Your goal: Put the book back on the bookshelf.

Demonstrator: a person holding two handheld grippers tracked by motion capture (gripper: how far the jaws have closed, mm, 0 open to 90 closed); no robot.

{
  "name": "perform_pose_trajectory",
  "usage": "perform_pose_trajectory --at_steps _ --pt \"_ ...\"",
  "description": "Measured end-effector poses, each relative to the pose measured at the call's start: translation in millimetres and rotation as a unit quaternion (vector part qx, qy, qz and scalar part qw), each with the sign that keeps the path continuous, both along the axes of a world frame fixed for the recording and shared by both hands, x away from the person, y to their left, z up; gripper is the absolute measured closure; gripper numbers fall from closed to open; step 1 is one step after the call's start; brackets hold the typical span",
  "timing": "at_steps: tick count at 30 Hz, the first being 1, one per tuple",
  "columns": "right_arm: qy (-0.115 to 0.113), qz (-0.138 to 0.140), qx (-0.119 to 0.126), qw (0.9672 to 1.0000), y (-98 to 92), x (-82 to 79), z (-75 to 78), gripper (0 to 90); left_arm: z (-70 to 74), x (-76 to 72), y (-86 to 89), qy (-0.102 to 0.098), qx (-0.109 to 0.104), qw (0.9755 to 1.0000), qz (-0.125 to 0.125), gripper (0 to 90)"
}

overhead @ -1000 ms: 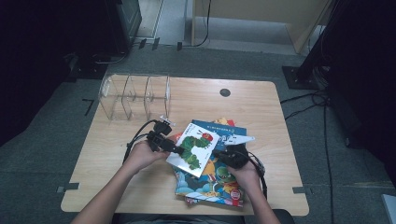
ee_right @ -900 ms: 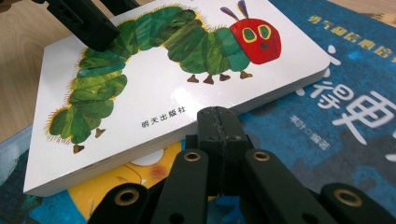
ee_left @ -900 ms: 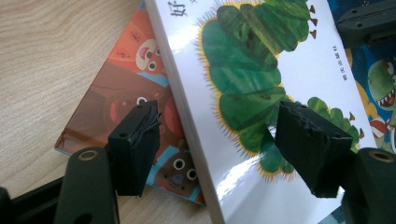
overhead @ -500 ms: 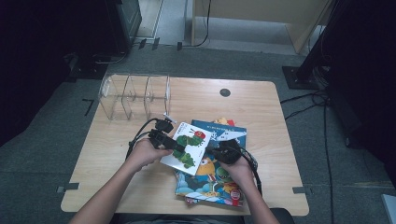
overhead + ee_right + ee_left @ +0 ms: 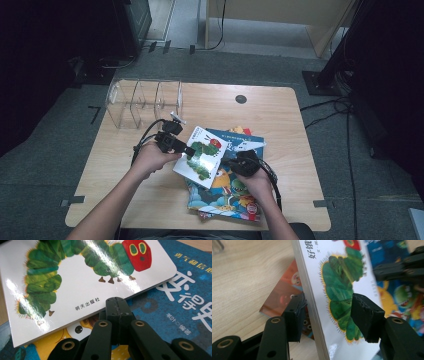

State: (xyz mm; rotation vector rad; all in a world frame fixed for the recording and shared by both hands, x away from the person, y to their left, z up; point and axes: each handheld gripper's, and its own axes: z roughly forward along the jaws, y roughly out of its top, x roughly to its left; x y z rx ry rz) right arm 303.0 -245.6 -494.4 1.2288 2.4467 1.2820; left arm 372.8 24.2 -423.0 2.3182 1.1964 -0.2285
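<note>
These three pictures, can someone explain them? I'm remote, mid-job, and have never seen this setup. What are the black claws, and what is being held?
No robot here: a person sits at a wooden table holding a black two-jaw gripper in each hand. The wide picture looks down from above; the other two come from cameras riding on each gripper.

The left gripper has its jaws either side of the edge of a white caterpillar book, one under it and one over its cover, with some gap showing. The right gripper is shut, its tip tucked at that book's lower edge.

Below lies a pile of picture books. A clear divided rack stands at the back left.
</note>
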Motion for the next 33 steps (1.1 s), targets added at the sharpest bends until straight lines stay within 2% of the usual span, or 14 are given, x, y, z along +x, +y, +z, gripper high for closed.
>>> perform_pose_trajectory --at_steps 1,3,8,9,10,11,13,16,17,20,24,28,30,33 --pt "0.0 0.0 0.0 1.0 -0.5 -0.2 0.0 90.0 11.1 -2.0 -1.3 -0.007 -0.012 0.9999 -0.005 47.6" --pt "0.001 -0.001 0.005 1.0 -1.7 -0.6 -0.7 90.0 20.3 -4.5 -4.3 -0.015 -0.019 0.9997 -0.007 49.6" --pt "0.004 0.0 0.017 0.9998 -4.6 0.4 -2.2 90.0 37.1 -8.8 -18.5 -0.03 -0.021 0.9993 -0.011 53.4" --pt "0.005 0.002 0.02 0.9998 -5.4 0.7 -2.2 87.4 35.8 -5.9 -26.0 0.014 -0.044 0.9983 -0.034 58.5" --pt "0.005 0.002 0.02 0.9998 -5.4 0.7 -2.2 87.4 35.8 -5.9 -26.0 0.014 -0.044 0.9983 -0.034 59.0" --pt "0.002 0.006 0.019 0.9998 -4.1 0.0 -2.0 85.7 32.4 -6.0 -35.4 0.039 -0.04 0.9973 -0.048 58.2" --pt "-0.001 0.007 0.014 0.9999 -3.5 -0.7 -1.6 85.8 30.5 -10.6 -50.5 0.02 -0.005 0.9982 -0.056 57.3" --pt "-0.003 0.008 0.011 0.9999 -4.4 -1.5 -1.3 84.3 31.0 -8.4 -56.5 0.018 -0.011 0.9981 -0.058 64.3" --pt "0.004 0.01 0.024 0.9997 -6.6 -0.7 -1.9 79.3 31.4 -5.0 -58.1 0.017 0.005 0.998 -0.061 68.3" --pt "0.004 0.012 0.025 0.9996 -6.2 -0.7 -1.7 77.2 30.5 -0.5 -58.2 0.029 0.005 0.9975 -0.065 70.3" --pt "-0.012 0.02 0.011 0.9997 -4.1 -2.5 -0.4 68.6 30.3 11.7 -52.2 0.06 -0.004 0.9965 -0.058 74.6" --pt "-0.025 0.019 -0.007 0.9995 -5.3 -3.6 1.1 65.4 33.9 13.2 -48.4 0.06 -0.005 0.996 -0.066 77.1" --pt "-0.028 0.013 -0.013 0.9994 -8.1 -3.0 1.7 64.0 35.4 13.5 -45.4 0.06 0.007 0.9962 -0.063 77.2" --pt "-0.033 0.011 -0.017 0.9993 -8.0 -2.7 1.7 62.5 38.6 12.8 -40.1 0.049 0.011 0.9966 -0.066 77.2"
